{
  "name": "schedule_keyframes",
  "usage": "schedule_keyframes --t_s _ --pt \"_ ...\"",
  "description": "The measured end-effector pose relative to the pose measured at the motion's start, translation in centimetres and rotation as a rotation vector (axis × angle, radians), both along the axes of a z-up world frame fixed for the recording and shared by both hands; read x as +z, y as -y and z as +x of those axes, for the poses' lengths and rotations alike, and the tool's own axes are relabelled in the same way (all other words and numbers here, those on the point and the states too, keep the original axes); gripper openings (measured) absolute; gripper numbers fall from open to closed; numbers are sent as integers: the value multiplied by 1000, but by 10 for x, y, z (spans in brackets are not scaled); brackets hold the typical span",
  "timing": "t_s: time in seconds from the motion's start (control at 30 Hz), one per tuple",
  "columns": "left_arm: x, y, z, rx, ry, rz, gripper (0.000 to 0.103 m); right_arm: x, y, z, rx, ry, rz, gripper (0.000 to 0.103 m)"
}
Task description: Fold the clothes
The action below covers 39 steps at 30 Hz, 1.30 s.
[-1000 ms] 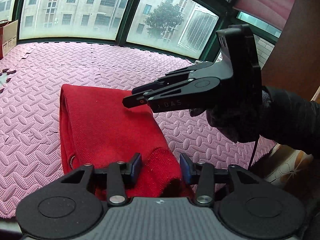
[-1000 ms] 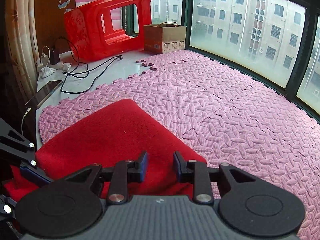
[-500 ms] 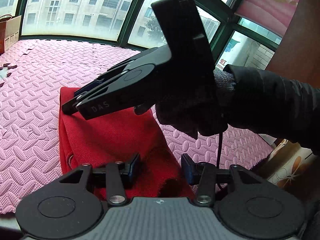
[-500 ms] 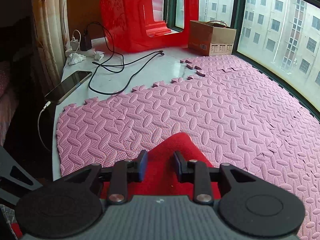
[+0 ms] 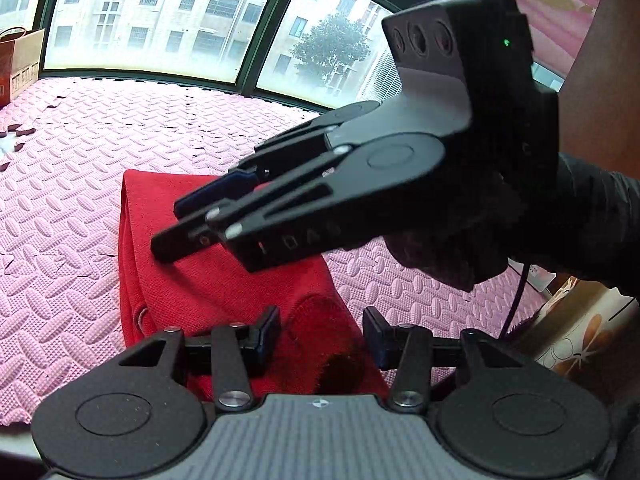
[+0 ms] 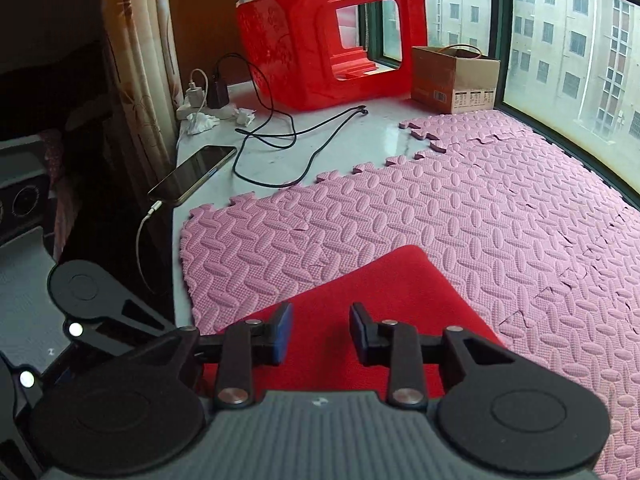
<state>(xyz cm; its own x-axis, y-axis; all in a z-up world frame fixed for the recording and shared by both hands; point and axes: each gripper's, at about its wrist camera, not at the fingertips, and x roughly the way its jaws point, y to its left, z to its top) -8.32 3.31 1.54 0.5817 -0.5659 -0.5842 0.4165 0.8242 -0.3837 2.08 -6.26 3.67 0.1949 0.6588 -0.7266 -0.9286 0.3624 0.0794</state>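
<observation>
A red knit garment (image 5: pixel 224 280) lies folded into a narrow strip on the pink foam mat (image 5: pixel 60 208). It also shows in the right wrist view (image 6: pixel 380 280). My left gripper (image 5: pixel 320 330) is open and empty, its jaws apart over the garment's near end. My right gripper (image 6: pixel 320 332) is open and empty over the garment. In the left wrist view the right gripper (image 5: pixel 176 224) hovers across the garment's middle, fingertips pointing left and close to the cloth.
A red plastic stool (image 6: pixel 332 40) lies on its side at the back. A cardboard box (image 6: pixel 456 76), a phone (image 6: pixel 192 174), black cables (image 6: pixel 288 140) and chargers (image 6: pixel 208 92) sit on the white sill. Windows border the mat.
The right gripper drew back from the garment's far left corner toward its middle and tilted. The left gripper stayed open in place. The garment has not visibly moved.
</observation>
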Motion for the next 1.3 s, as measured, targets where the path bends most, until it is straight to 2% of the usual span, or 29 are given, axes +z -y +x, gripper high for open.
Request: schedule_keyframes --t_s 0.1,0.27,0.33,0.4,0.5,0.57,0.63,0.7,0.77,0.87,1.0,1.1,1.3 --pt "-1 1 0 5 -4 7 51 -14 -5 -6 18 -11 -32 33" --pt "3 -2 -5 11 7 6 52 0 10 8 -39 -74 47 39" --pt "8 -6 -10 11 24 5 52 11 22 21 -90 -67 75 40" --pt "13 -10 -15 11 40 4 53 15 32 37 -155 -52 77 48" --pt "23 -27 -30 37 77 15 57 10 44 65 -237 -52 53 50" --pt "27 -41 -38 72 85 27 61 1 49 81 -285 -95 55 53" --pt "27 -51 -45 96 73 52 70 -8 55 97 -334 -138 58 53" --pt "26 -61 -53 120 60 76 71 -16 58 107 -363 -178 59 53" --pt "20 -62 -54 121 26 105 72 -25 59 113 -373 -205 48 59" --pt "12 -56 -59 74 16 142 73 -30 59 113 -368 -212 25 60" --pt "-1 -39 -59 27 39 252 74 -30 59 109 -362 -190 -14 66" --pt "-13 -36 -60 12 30 272 74 -29 62 109 -361 -185 -21 68" --pt "-25 -26 -62 -17 86 399 74 -31 62 110 -372 -192 -3 69"
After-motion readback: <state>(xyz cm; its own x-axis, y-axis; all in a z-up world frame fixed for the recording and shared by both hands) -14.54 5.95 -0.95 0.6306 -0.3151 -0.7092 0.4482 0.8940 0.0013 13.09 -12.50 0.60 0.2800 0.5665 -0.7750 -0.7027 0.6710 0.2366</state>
